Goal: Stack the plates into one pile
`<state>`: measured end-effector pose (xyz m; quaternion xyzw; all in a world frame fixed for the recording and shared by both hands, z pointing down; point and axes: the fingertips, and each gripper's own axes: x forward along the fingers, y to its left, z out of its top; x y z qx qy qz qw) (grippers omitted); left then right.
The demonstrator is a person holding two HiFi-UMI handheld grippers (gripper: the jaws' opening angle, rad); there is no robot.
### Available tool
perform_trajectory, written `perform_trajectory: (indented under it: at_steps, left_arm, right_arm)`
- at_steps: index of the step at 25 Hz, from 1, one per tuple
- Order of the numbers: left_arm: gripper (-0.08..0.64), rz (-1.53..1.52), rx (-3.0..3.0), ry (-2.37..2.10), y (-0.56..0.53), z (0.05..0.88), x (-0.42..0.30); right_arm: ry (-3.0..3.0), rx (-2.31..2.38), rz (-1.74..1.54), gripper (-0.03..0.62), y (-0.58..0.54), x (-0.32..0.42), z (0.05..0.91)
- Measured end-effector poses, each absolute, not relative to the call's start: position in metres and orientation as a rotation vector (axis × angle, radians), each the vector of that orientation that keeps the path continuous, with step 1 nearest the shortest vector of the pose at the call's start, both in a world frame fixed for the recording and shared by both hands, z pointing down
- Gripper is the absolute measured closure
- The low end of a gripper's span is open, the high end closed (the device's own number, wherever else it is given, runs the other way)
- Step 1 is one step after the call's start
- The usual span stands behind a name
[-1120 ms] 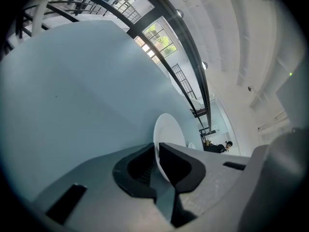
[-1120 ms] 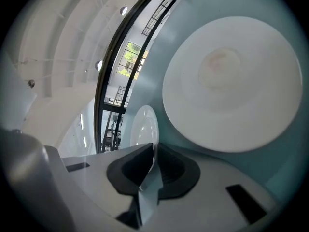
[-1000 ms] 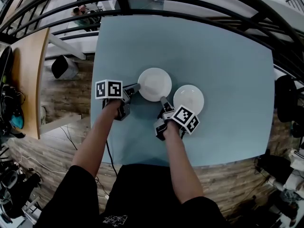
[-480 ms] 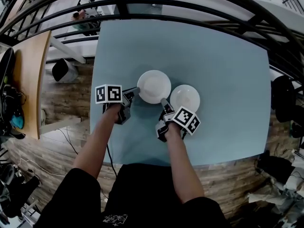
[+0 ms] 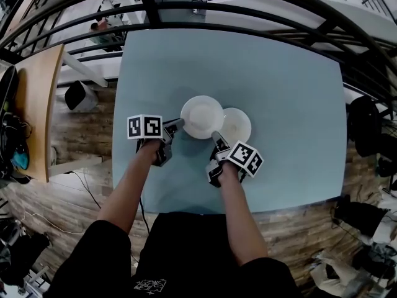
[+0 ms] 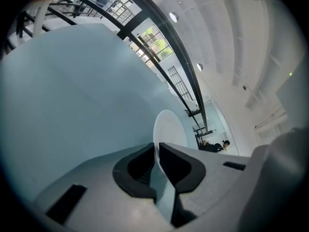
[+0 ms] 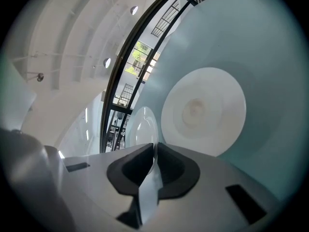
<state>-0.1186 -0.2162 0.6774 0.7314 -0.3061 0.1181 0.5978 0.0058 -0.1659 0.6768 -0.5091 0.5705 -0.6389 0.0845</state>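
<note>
Closest in, the left gripper (image 5: 175,126) and the right gripper (image 5: 216,136) sit at two spots along the near rim of one white plate (image 5: 201,117). Each has its fingers (image 7: 128,170) clamped on the thin edge, and both gripper views show the rim pinched between them with no gap. Two grips on one plate probably serve to keep it level, since a single pinch on a smooth, shallow rim would let it tip or swing. The held plate looks raised off the worktop (image 5: 279,73): from the head view its right edge covers the left edge of the second plate (image 5: 240,126), which lies flat on the blue surface just beyond and to the right. The right gripper view shows that second plate face-up and bare, apart from the held one. The step in hand seems to be carrying the held plate over its partner to set it down centred. The overlap is only partial, so it likely needs to go further right before lowering. Farther off, dark railing bars (image 5: 248,8) curve past the worktop's far edge.
</note>
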Motion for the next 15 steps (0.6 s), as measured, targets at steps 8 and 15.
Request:
perform_trajectory:
  at_steps: [8, 15]
  left_arm:
    - [0.523, 0.285, 1.685, -0.694, -0.201, 0.678, -0.085]
    - [0.523, 0.301, 1.674, -0.691, -0.189, 0.680, -0.054]
  right_arm:
    - [1.705, -1.536, -1.911, 0.566, -0.153, 0.040, 0.674]
    - [1.709, -1.533, -1.935, 0.566, -0.143, 0.071, 0.677]
